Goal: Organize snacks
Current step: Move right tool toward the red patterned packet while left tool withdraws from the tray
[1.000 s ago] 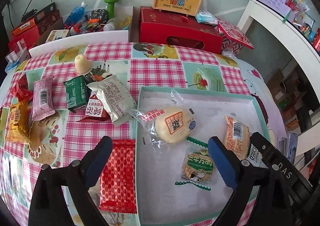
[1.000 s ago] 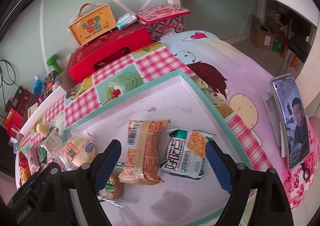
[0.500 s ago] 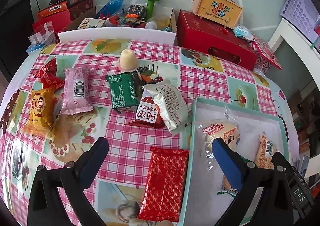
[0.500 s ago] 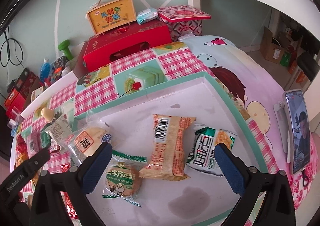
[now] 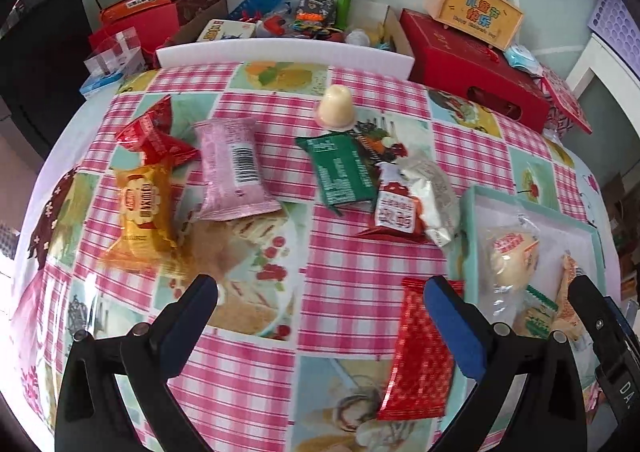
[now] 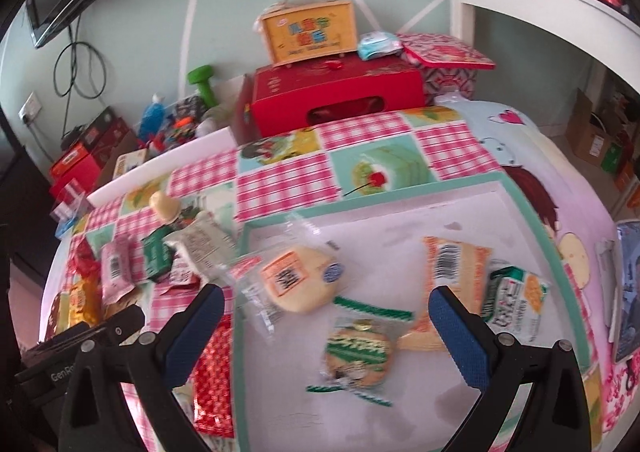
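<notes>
With both the left gripper and right gripper spread wide and empty, the red packet at lower right, beside the tray, looks light, crinkly and slippery, best pinched across its flat middle.

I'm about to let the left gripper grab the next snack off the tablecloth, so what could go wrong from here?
The red patterned packet lies flat right against the tray wall, so a finger of the open left gripper may catch the wall or shove the packet. The white packet overlaps the small red one, so one may drag the other. The jelly cup could tip if bumped.
</notes>
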Available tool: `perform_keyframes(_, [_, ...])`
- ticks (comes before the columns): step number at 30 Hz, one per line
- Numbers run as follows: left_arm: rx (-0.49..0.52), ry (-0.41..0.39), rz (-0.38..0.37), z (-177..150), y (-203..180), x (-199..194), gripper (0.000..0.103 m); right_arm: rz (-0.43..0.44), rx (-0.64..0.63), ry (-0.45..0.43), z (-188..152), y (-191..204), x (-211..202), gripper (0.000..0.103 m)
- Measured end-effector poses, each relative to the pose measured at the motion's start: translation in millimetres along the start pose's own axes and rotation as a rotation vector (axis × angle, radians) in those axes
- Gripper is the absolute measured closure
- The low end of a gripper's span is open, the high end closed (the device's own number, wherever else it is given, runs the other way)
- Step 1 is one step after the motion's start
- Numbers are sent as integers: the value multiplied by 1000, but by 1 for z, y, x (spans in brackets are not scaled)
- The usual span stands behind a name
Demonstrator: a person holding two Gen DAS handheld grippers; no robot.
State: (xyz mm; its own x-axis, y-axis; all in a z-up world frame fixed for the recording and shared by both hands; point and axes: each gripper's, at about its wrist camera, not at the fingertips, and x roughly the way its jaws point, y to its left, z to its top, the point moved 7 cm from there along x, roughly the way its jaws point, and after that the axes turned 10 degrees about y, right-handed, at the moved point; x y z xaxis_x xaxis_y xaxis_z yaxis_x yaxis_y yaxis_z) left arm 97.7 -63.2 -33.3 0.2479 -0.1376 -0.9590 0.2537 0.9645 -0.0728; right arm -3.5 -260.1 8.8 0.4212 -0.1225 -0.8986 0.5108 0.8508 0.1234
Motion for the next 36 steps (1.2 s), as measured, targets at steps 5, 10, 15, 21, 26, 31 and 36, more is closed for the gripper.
perform_keyframes(5, [-69,35,-26,0,34,6,0,58,-57,43,-12,37,12,0])
perform_keyframes(10, [-101,54,-41,-3,50,9,0,116,-118,101,-27,73,26,0])
perform_keyframes(15, [-122,82,-41,-8,59,14,0,110,-186,150,-42,98,42,0])
perform_keyframes(21, [-146,119,-32,-12,67,23,0,102,-229,189,-54,114,53,0])
perform_keyframes(26, [-168,124,-9,-11,75,25,0,113,-261,199,-60,123,54,7])
perform_keyframes(31, [-173,122,-12,-12,76,25,0,114,-286,214,-65,130,57,15])
perform_keyframes(36, [-173,126,-10,-12,76,26,0,87,-297,255,-72,129,67,17])
